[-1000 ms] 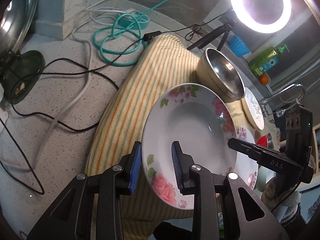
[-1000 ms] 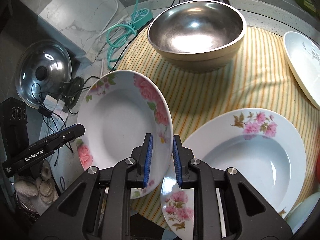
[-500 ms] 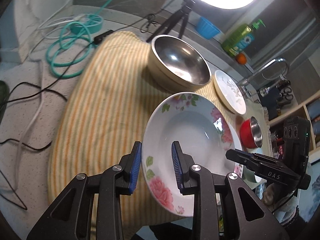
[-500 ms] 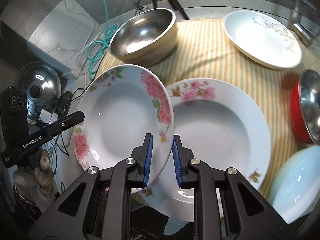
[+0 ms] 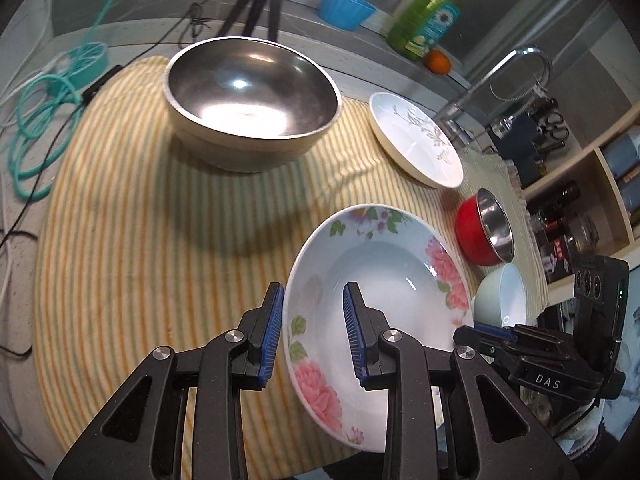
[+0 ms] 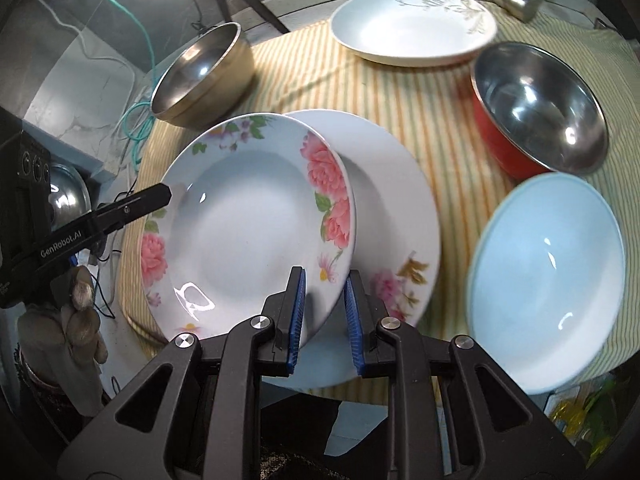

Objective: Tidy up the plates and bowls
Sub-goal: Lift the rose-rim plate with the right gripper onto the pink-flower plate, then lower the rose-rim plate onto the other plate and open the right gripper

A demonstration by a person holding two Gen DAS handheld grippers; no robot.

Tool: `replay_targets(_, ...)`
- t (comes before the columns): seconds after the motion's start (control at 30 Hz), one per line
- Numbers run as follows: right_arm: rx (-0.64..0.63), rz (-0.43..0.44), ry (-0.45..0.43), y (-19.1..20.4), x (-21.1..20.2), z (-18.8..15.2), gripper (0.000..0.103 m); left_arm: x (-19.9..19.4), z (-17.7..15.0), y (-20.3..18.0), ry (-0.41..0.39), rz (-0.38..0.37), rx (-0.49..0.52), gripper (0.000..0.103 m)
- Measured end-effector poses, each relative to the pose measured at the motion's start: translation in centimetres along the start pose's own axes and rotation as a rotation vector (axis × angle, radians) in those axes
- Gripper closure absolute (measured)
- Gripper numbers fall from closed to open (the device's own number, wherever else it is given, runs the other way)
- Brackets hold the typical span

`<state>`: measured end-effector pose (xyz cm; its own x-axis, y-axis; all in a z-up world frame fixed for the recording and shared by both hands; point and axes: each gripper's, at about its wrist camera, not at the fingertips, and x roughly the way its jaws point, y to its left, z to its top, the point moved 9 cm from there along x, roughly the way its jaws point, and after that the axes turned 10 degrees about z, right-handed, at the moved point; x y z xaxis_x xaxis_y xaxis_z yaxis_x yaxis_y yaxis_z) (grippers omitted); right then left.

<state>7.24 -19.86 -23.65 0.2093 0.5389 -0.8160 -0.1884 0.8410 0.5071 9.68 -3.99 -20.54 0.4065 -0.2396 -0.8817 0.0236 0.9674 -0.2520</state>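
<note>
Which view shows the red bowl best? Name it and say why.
The right wrist view: the red bowl sits large there, steel inside and red wall both plain, just beyond the pale blue bowl. The left wrist view shows it small and side-on near the right edge.

Your 2 wrist cameras both look steeply down along their fingers, close over the counter's striped cloth point(image 5: 132, 240). Your left view faces the back edge by the faucet point(image 5: 516, 68); both views share the flowered plate point(image 5: 380, 280), held at opposite rims.
</note>
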Motion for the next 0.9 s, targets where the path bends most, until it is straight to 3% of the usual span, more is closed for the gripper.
replay_targets(0.63,0.050,-0.062,-0.022,-3.2,-1.1,-1.0,0.082,2.7,0.0,-2.4,0.048,0.022,0.123,0.076)
replay_targets(0.9,0.012,-0.064,-0.019,-2.3,-0.7,-0.9,0.063,2.8,-0.1,-2.4,0.052,0.038,0.129,0.076)
